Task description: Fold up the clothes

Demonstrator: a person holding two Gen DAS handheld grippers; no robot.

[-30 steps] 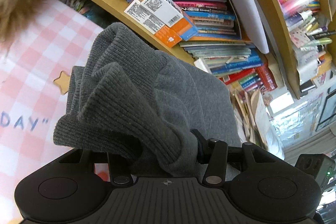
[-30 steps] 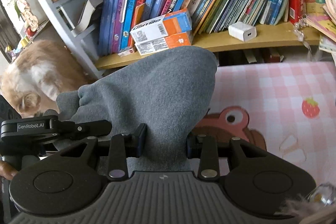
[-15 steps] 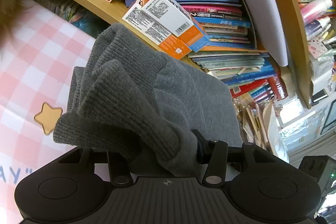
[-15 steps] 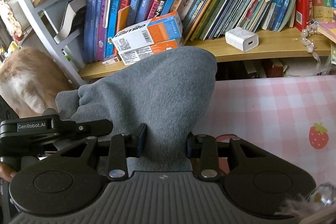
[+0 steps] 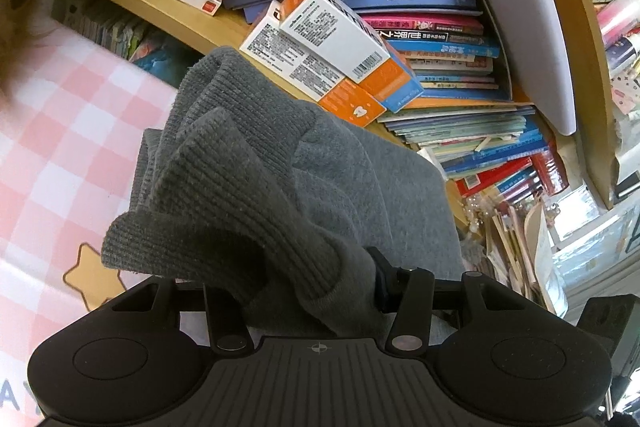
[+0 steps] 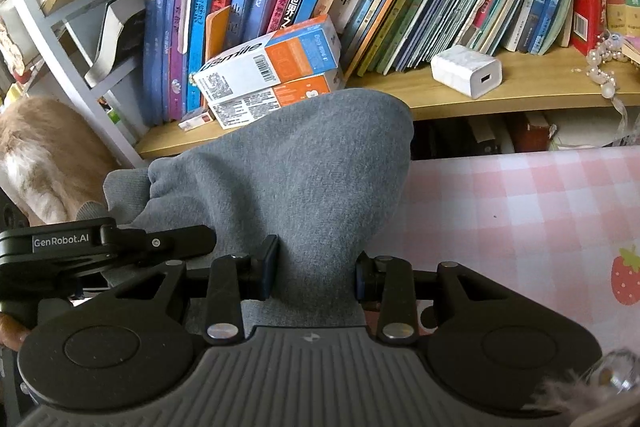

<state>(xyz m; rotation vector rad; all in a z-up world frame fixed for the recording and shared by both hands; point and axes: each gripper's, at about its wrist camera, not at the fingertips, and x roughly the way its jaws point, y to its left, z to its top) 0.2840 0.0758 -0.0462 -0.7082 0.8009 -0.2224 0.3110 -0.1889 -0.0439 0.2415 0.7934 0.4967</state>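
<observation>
Both grippers had carried the grey knitted sweater [image 5: 280, 187] toward the bookshelf [image 6: 520, 95]; left gripper [image 5: 296, 287] and right gripper [image 6: 316, 267] each clamped bunched cloth, side by side, above the pink checked mat [image 6: 520, 207]

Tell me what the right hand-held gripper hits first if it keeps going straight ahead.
Carrying the grey sweater, the right hand-held gripper would probably first meet the orange-and-white boxes on the wooden shelf; depth is unclear.

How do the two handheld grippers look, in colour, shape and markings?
Both the left gripper and the right gripper are matte black, with a ribbed grey centre plate, two round discs and silver rivets on the fingers. A side bar reads "GenRobot.AI".
</observation>
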